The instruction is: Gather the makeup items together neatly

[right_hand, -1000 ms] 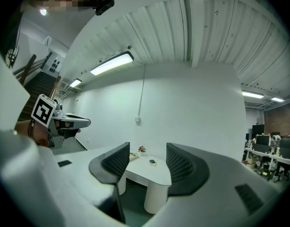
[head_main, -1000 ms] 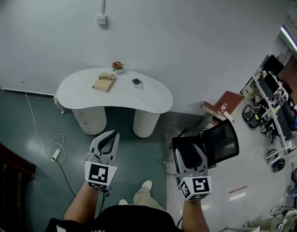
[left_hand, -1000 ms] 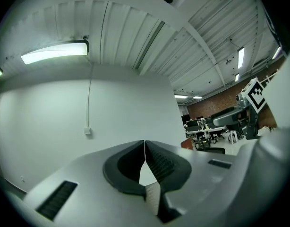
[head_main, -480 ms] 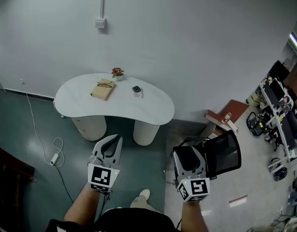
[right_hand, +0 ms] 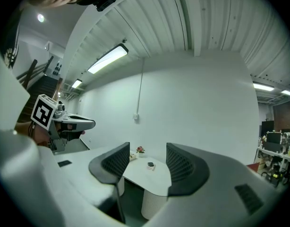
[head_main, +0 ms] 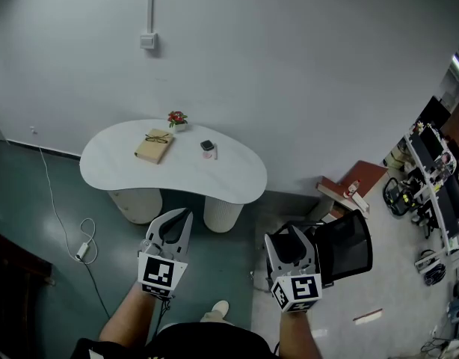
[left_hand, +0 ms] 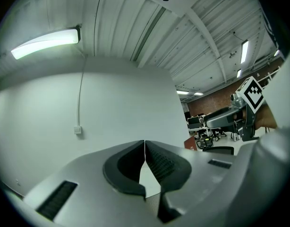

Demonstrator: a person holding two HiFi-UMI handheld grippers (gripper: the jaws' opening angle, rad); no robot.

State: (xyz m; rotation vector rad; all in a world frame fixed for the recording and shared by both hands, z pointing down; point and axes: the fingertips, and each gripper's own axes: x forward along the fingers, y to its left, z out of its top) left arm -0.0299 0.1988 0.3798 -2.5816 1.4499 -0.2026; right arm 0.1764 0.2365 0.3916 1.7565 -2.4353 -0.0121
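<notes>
Far ahead stands a white kidney-shaped table (head_main: 132, 172). On it lie a small dark compact (head_main: 207, 146) and a pale slim item (head_main: 215, 152) right beside it. In the right gripper view the compact (right_hand: 150, 164) shows on the table (right_hand: 149, 181) between the jaws. My left gripper (head_main: 187, 215) is held in the air short of the table, with its pads (left_hand: 157, 162) touching and nothing between them. My right gripper (head_main: 291, 234) hangs level with it, open and empty, above a chair. Both grippers are well away from the items.
A tan book with glasses on it (head_main: 154, 145) and a small red flower pot (head_main: 176, 118) share the table. A black office chair (head_main: 347, 241) stands to the right. A cable with a white adapter (head_main: 83, 250) lies on the floor at left. Cluttered desks (head_main: 435, 189) fill the far right.
The view has shifted: the table sits a little lower and further left in the picture. Both grippers moved slightly with the person, and their jaws have not changed.
</notes>
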